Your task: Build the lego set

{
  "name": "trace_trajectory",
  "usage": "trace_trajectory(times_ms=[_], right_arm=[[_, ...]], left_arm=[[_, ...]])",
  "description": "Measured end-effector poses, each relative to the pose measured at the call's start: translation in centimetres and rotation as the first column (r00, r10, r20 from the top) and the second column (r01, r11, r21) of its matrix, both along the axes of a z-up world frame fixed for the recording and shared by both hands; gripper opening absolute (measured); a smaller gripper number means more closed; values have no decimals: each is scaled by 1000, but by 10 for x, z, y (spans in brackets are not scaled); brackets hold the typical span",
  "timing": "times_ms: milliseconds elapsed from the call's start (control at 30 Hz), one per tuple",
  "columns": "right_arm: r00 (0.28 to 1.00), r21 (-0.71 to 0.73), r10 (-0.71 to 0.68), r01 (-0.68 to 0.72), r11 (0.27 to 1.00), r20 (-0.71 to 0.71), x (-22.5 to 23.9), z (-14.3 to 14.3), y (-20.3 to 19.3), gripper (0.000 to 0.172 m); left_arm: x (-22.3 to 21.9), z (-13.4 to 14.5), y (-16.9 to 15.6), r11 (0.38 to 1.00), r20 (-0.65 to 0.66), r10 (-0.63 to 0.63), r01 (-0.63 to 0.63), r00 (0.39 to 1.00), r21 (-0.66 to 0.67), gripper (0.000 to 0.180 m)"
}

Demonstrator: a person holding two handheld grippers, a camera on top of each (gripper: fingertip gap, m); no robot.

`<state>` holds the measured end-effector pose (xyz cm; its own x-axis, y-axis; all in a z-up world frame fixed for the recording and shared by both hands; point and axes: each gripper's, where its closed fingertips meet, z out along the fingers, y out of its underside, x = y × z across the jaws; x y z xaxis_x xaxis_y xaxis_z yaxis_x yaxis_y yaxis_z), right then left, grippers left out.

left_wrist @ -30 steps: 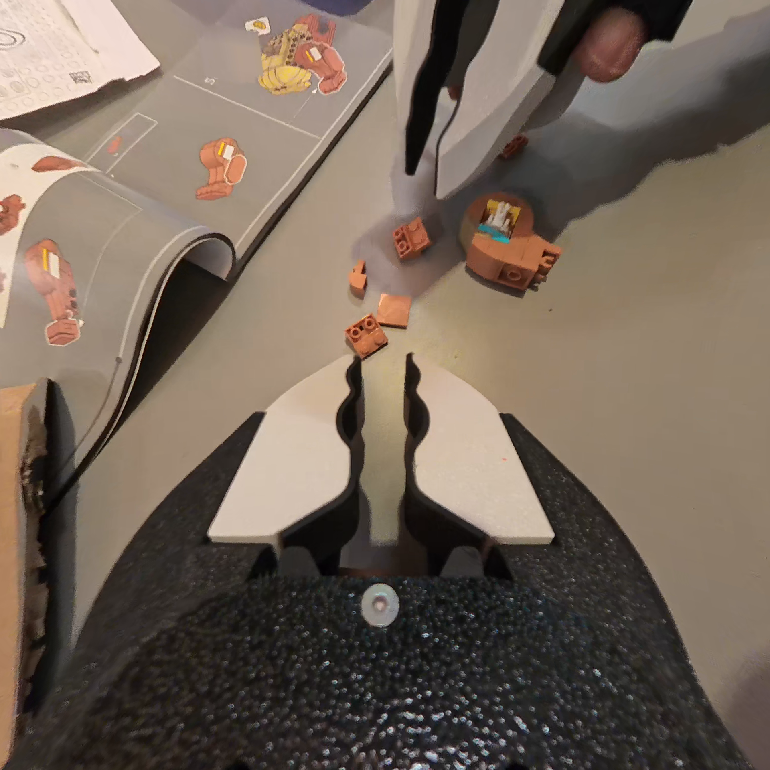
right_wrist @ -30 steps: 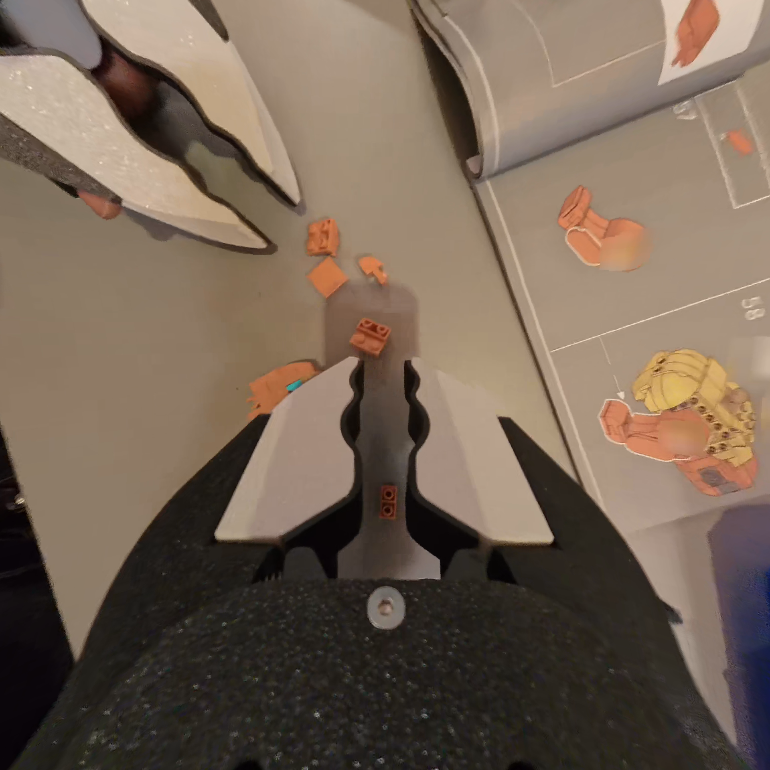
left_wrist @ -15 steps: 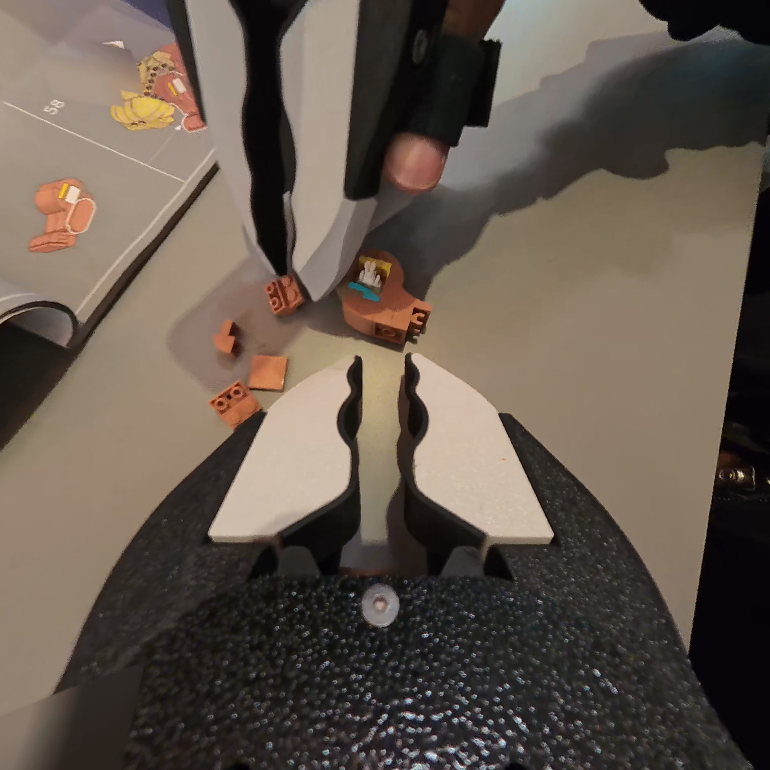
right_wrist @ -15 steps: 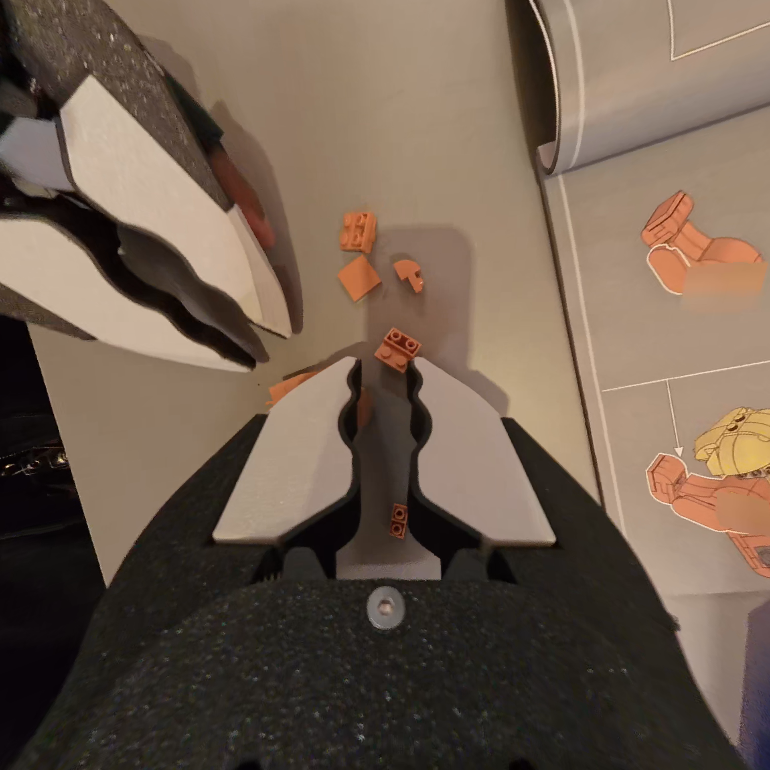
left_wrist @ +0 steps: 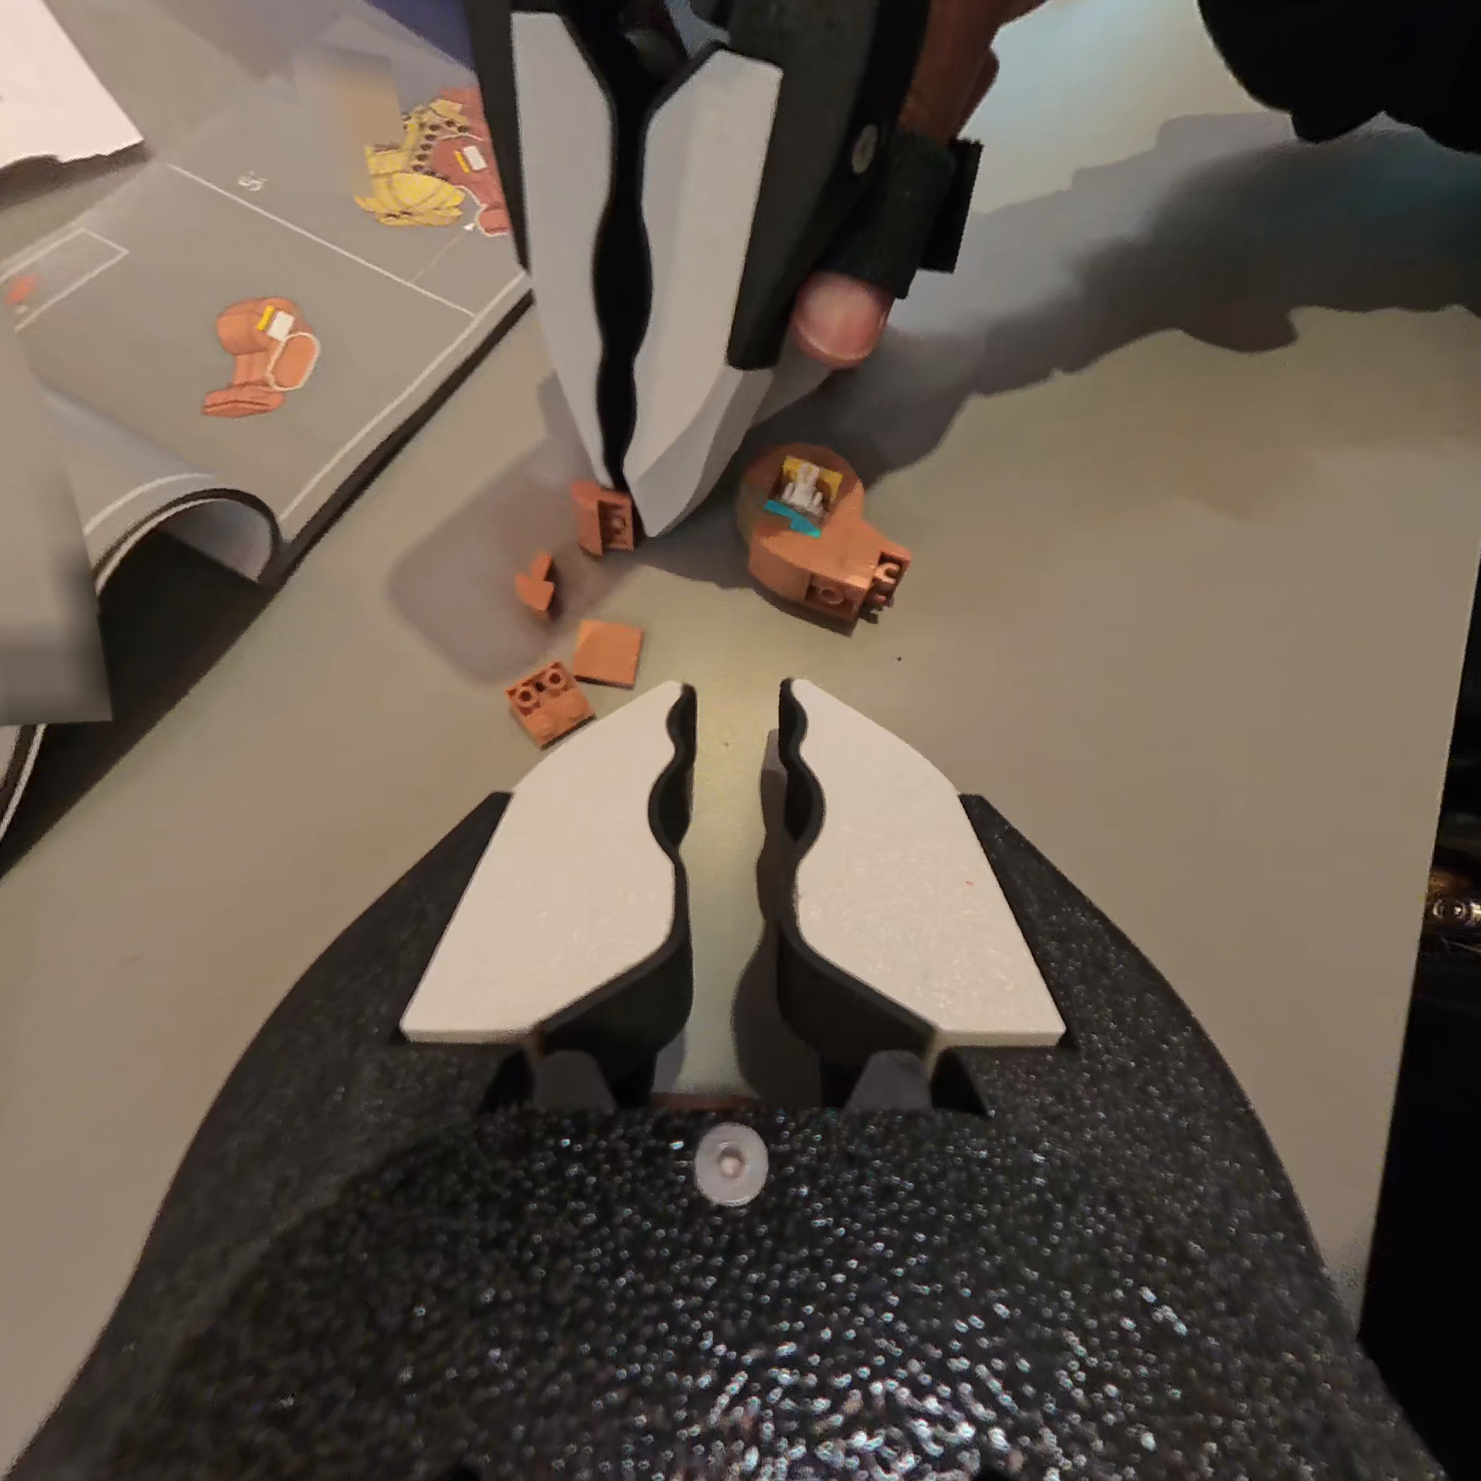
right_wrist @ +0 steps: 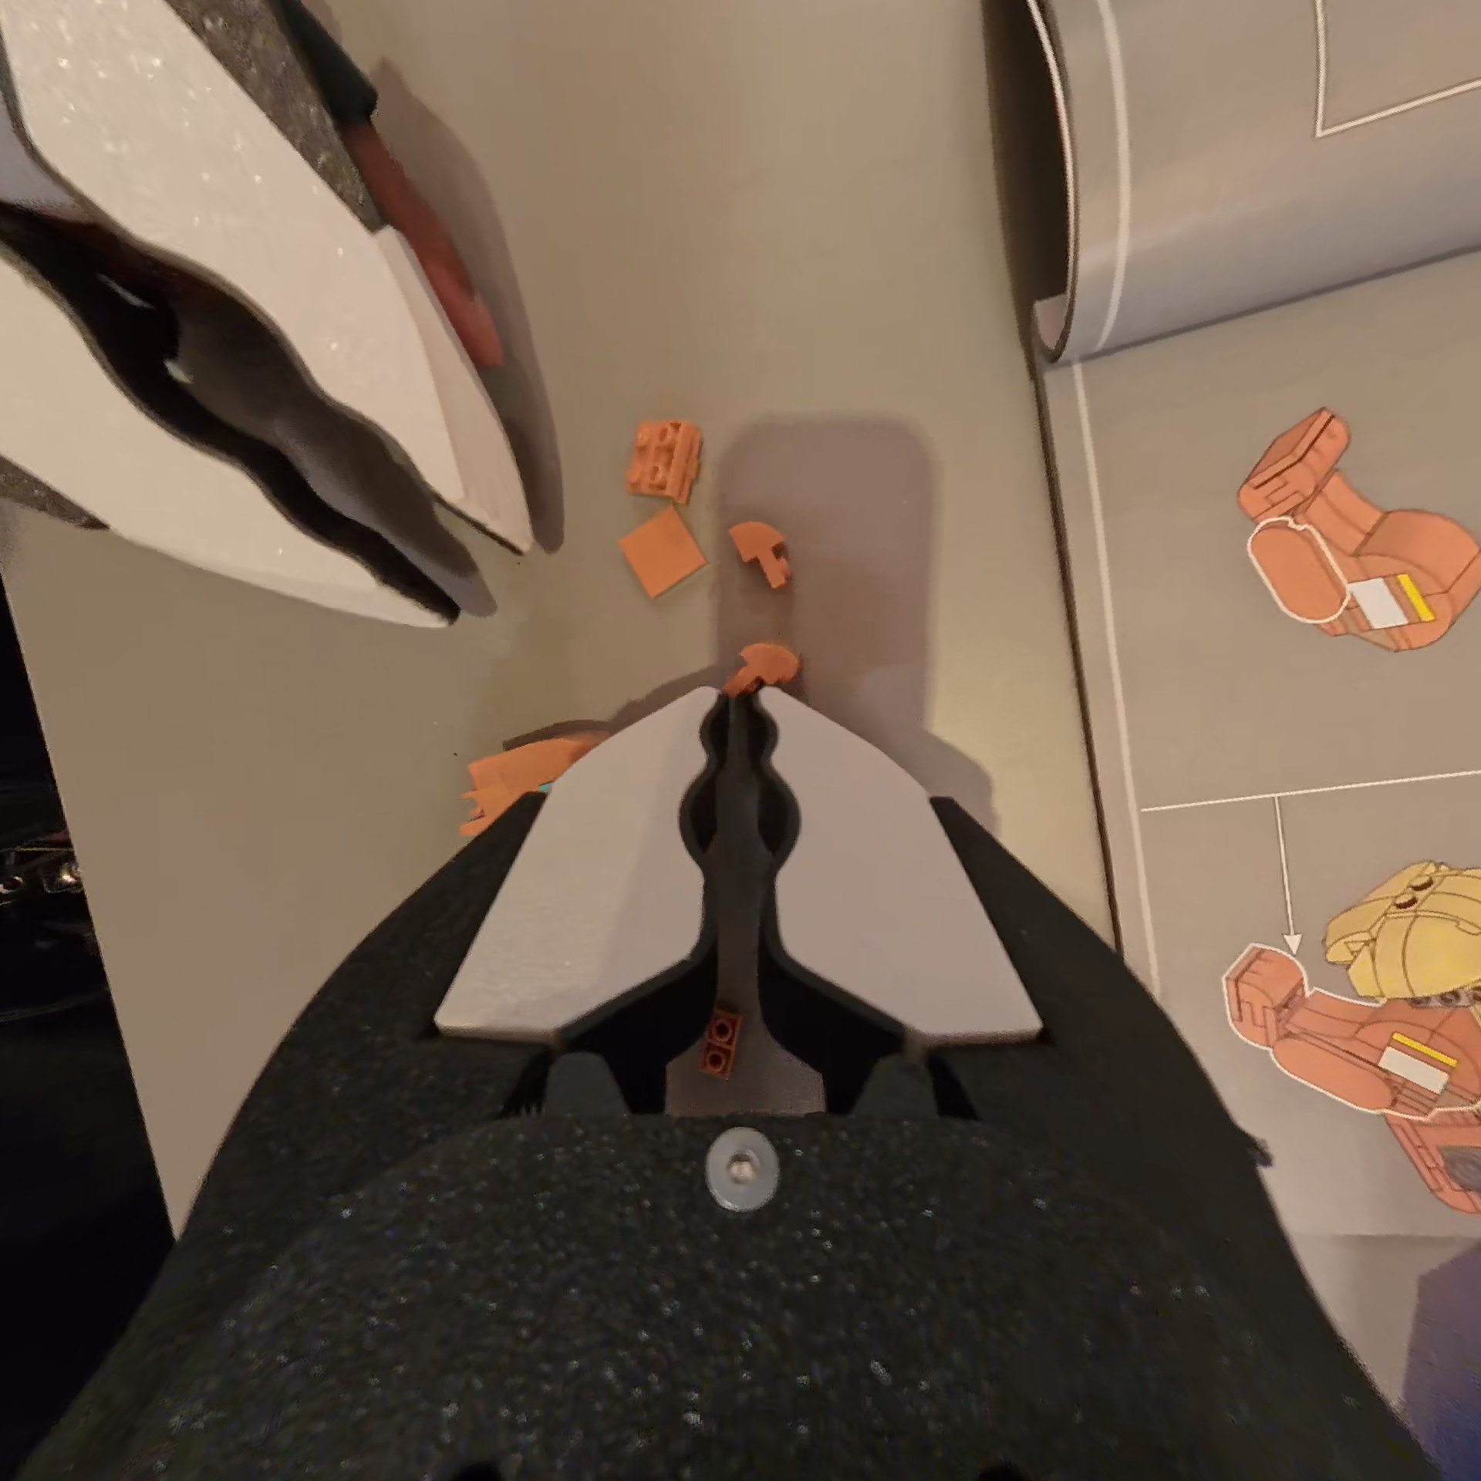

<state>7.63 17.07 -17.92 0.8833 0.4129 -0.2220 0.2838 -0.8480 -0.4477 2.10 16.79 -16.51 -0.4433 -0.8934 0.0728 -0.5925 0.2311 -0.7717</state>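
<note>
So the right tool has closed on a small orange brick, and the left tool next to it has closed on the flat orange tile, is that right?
Not quite. The left tool holds nothing: its fingers stand apart over bare table, and the flat orange tile lies loose beside them, as the left wrist view shows. The right tool has indeed closed on a small orange brick.

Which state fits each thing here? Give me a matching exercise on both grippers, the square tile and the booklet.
Things:
1. left gripper
2. right gripper
3. square tile
4. booklet

States:
A. pages spread, one curled
B. shut on a small brown brick
C. open, nothing between its fingers
D. lying flat on the table

Pairs: 1-C, 2-B, 3-D, 4-A
</note>
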Motion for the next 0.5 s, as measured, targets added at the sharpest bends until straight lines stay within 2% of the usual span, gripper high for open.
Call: trace_trajectory(times_ms=[267, 367, 500], right_arm=[[999, 48, 11, -9, 999, -39, 2, 5, 1, 0], [1000, 77, 6, -5, 997, -15, 3, 8, 4, 11], [1000, 96, 11, -11, 995, -2, -1, 9, 8, 16]], left_arm=[[0, 3, 12, 1000, 17, 22, -22, 1000, -17, 19], [1, 5, 14, 999, 30, 30, -29, 999, -25, 19], [1, 7, 18, 998, 43, 46, -44, 998, -33, 19]])
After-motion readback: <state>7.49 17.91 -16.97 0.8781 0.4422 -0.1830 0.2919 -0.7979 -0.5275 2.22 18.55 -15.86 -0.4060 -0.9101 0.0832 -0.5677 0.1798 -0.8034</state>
